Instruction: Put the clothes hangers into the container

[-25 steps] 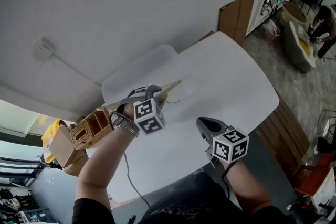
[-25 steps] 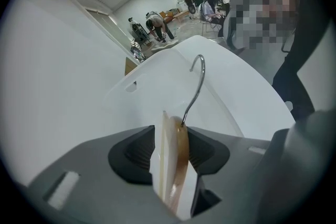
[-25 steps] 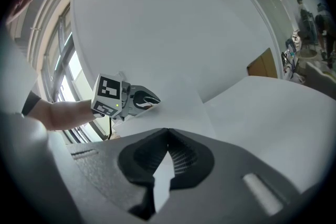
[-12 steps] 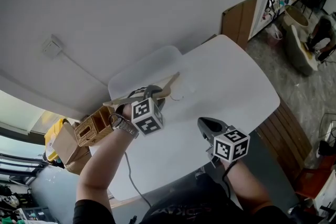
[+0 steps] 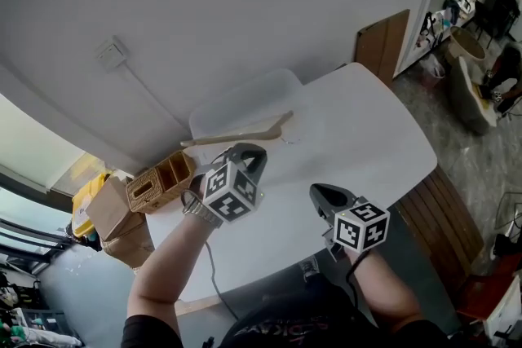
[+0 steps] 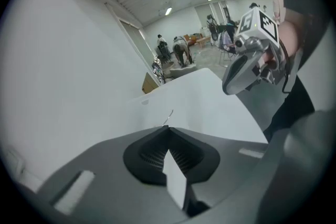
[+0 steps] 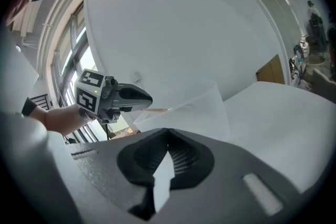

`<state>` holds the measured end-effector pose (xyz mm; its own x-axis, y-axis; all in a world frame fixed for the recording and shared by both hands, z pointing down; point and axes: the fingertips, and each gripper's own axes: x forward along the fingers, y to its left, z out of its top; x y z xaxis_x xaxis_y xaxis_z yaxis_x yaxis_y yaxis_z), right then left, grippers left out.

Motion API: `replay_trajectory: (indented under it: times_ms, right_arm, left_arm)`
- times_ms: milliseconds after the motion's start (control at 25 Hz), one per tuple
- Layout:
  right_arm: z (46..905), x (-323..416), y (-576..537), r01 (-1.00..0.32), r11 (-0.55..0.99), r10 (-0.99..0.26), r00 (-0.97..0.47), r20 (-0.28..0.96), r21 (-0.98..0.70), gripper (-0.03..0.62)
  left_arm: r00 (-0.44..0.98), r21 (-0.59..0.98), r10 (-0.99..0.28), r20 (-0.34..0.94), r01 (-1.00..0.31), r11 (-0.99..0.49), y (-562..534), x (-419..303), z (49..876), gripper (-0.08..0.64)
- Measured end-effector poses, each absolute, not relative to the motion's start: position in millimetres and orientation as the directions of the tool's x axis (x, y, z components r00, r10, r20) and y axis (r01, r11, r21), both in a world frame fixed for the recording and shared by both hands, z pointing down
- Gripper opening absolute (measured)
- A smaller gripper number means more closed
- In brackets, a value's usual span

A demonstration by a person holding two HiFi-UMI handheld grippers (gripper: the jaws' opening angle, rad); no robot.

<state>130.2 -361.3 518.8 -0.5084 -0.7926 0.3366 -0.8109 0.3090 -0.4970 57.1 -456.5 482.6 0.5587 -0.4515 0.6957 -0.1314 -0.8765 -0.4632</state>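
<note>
— What was the biggest thing there?
— The white tabletop (image 5: 367, 134). It filled the middle of the head view, in front of a white wall.

— And on it?
— A clear plastic container (image 5: 245, 98) stood at the far side, near the wall. Beside the tabletop, at the left, there were cardboard boxes (image 5: 110, 212) and a wicker basket (image 5: 163, 179) with compartments.

— Where was the clothes hanger?
— The wooden hanger (image 5: 236, 134) lay along the near side of the container, its wire hook pointing to the right. I could not tell if it was resting on the rim or already inside.

— What about the claws?
— The left claw (image 5: 251, 151) was just in front of the hanger but apart from it. Its jaws were closing right down, the tips already meeting, and there was nothing between them. The right claw (image 5: 320, 193) was lower, over the near part of the tabletop, well apart from the container. Its jaws were also pressed together and it carried nothing.
</note>
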Motion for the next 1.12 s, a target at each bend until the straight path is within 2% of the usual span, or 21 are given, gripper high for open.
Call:
replay_trajectory:
  times_ms: [240, 400, 680, 1120]
  right_arm:
    - [502, 97, -329, -0.818, 0.336, -0.79, -0.515, 0.332, -0.468, 0.002]
    - [493, 69, -305, -0.822, 0.356, -0.788, -0.52, 0.33, -0.446, 0.002]
    - [485, 15, -255, -0.832, 0.369, -0.788, -0.516, 0.336, -0.414, 0.002]
    - [493, -67, -173, -0.842, 0.369, -0.786, -0.508, 0.352, -0.393, 0.002]
  left_arm:
    - [0.706, -0.243, -0.421, 0.57, -0.344, -0.907, -397, 32, 453, 0.006]
    - [0.759, -0.13, -0.425, 0.493, -0.418, -0.899, -355, 10, 449, 0.008]
    - [0.791, 0.001, -0.408, 0.456, -0.459, -0.888, -282, -43, 467, 0.008]
    - [0.811, 0.086, -0.401, 0.426, -0.478, -0.874, -191, -129, 487, 0.006]
